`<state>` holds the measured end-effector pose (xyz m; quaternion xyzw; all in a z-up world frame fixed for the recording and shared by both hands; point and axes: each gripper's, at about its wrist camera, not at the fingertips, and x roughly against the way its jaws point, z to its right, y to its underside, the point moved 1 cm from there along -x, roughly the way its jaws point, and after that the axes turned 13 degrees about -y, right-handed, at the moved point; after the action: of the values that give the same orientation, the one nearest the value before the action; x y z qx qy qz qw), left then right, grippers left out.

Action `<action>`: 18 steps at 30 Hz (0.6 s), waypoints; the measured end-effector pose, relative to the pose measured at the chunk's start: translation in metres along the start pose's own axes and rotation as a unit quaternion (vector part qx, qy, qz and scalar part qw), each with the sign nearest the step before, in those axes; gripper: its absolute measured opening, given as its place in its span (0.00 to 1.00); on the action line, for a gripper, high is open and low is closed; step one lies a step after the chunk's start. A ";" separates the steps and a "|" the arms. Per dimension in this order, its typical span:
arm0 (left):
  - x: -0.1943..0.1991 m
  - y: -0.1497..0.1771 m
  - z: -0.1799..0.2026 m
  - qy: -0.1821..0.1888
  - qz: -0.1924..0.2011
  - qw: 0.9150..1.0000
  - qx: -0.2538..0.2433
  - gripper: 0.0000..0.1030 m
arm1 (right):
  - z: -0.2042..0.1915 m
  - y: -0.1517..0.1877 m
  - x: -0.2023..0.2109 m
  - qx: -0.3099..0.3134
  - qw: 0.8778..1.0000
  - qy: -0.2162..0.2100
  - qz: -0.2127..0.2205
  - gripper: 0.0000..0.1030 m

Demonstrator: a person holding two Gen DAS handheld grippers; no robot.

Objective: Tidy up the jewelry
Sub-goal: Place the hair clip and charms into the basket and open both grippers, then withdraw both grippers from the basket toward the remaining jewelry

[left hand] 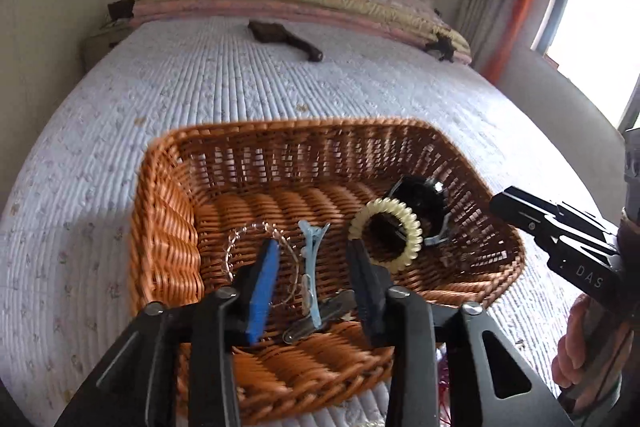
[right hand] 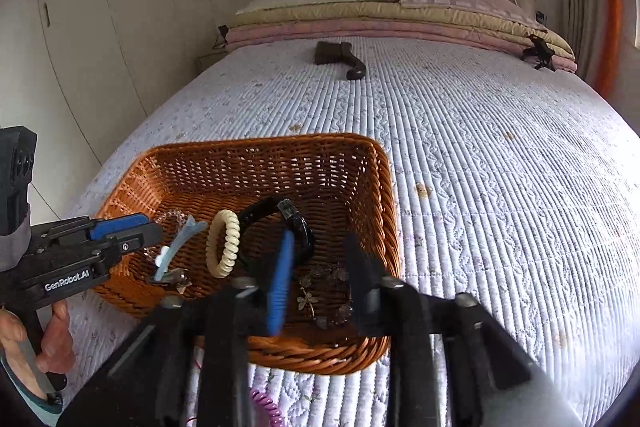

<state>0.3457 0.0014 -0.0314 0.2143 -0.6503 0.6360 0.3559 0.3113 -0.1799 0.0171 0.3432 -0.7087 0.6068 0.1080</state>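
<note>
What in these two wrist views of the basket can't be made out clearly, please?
- Right wrist: dark trinkets in the basket, small, shadowed.
- Left wrist: grey clip, partly under the blue clip.
- Both: coiled cord, hidden by the tongs and cut by the edge.

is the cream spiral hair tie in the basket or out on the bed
In. The cream spiral hair tie lies on the floor of the wicker basket, beside a black bracelet and a light blue hair clip.
</note>
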 end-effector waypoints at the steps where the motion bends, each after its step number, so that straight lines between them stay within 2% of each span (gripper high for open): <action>1: 0.010 0.001 0.000 0.005 0.011 1.000 0.000 0.38 | -0.002 0.000 0.007 0.002 1.000 -0.002 0.006 0.34; 5: 0.056 0.004 0.000 0.025 0.053 0.998 -0.004 0.42 | -0.015 0.001 0.044 0.011 0.999 -0.009 0.035 0.34; 8: 0.094 0.009 0.002 0.026 0.085 0.996 -0.010 0.44 | -0.028 0.002 0.072 0.018 0.998 -0.014 0.054 0.34; 16: 0.183 0.031 0.007 0.039 0.149 0.988 -0.018 0.44 | -0.066 0.013 0.137 0.055 0.994 -0.020 0.095 0.34; 18: 0.202 0.040 0.005 0.047 0.164 0.985 -0.011 0.48 | -0.074 0.018 0.154 0.063 0.992 -0.022 0.108 0.34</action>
<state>0.1832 0.0357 0.0908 0.0708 -0.6666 0.6875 0.2792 0.1671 -0.1648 0.1086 0.2837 -0.7046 0.6504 0.0043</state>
